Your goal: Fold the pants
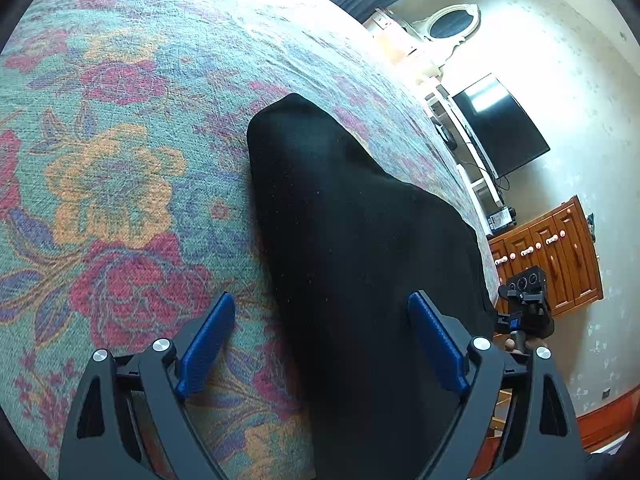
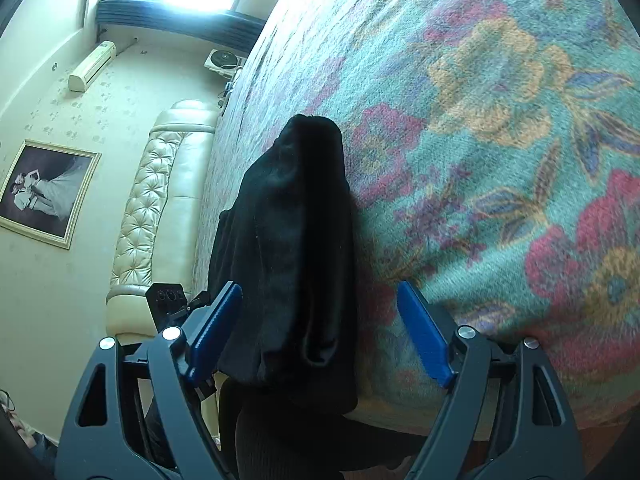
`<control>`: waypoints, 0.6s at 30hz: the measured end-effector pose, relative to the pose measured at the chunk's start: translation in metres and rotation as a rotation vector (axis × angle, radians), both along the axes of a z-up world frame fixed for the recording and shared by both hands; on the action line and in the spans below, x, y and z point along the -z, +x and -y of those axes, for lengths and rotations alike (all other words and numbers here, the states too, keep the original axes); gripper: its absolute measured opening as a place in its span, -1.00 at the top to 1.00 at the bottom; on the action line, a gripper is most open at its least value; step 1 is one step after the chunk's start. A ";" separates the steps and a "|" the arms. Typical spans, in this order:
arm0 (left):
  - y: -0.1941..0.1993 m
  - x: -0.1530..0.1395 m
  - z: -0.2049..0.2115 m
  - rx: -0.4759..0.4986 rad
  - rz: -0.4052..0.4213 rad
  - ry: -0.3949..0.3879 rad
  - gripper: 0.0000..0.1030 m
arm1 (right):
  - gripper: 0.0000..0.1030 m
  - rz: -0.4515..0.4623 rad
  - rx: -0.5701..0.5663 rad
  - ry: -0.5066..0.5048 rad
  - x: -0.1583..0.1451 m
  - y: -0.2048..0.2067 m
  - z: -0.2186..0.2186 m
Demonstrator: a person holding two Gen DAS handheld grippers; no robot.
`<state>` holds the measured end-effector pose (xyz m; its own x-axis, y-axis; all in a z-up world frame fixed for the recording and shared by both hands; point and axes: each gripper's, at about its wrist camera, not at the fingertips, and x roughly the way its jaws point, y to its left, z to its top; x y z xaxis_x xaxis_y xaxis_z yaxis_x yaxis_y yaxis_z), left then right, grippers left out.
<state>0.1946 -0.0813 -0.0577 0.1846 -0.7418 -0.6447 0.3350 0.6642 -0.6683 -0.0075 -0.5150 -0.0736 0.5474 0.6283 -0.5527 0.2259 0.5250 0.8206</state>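
Note:
The black pants [image 1: 352, 240] lie in a long heap on a floral bedspread [image 1: 120, 140]. My left gripper [image 1: 322, 344] is open, its blue pads on either side of the pants' near end, holding nothing. In the right wrist view the pants [image 2: 292, 248] run from the bed edge up the bedspread [image 2: 500, 140], bunched and layered. My right gripper [image 2: 320, 332] is open, straddling the pants' near end. The right gripper also shows in the left wrist view [image 1: 524, 308] at the far side of the pants.
A cream tufted headboard [image 2: 160, 208] and a framed picture [image 2: 44, 192] stand beside the bed. A wooden dresser [image 1: 556, 256], a television [image 1: 500, 128] and a mirror [image 1: 452, 24] line the wall.

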 end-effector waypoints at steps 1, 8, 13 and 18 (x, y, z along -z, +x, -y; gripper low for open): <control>0.002 0.000 0.002 -0.001 0.004 -0.001 -0.71 | -0.61 0.003 -0.005 0.007 -0.001 0.005 0.001; -0.001 -0.001 0.024 0.021 0.066 0.047 -0.79 | -0.70 -0.007 -0.066 -0.009 -0.005 0.027 -0.009; -0.005 -0.001 0.038 0.028 0.096 0.073 -0.86 | -0.72 -0.024 -0.098 -0.037 -0.007 0.045 -0.022; -0.004 0.000 0.042 0.051 0.085 0.066 -0.90 | -0.73 -0.026 -0.146 -0.020 -0.002 0.057 -0.035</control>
<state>0.1911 -0.1228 -0.0578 0.2043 -0.7077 -0.6764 0.4231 0.6869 -0.5909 0.0500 -0.4797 -0.0714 0.4363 0.6890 -0.5787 0.1671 0.5699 0.8045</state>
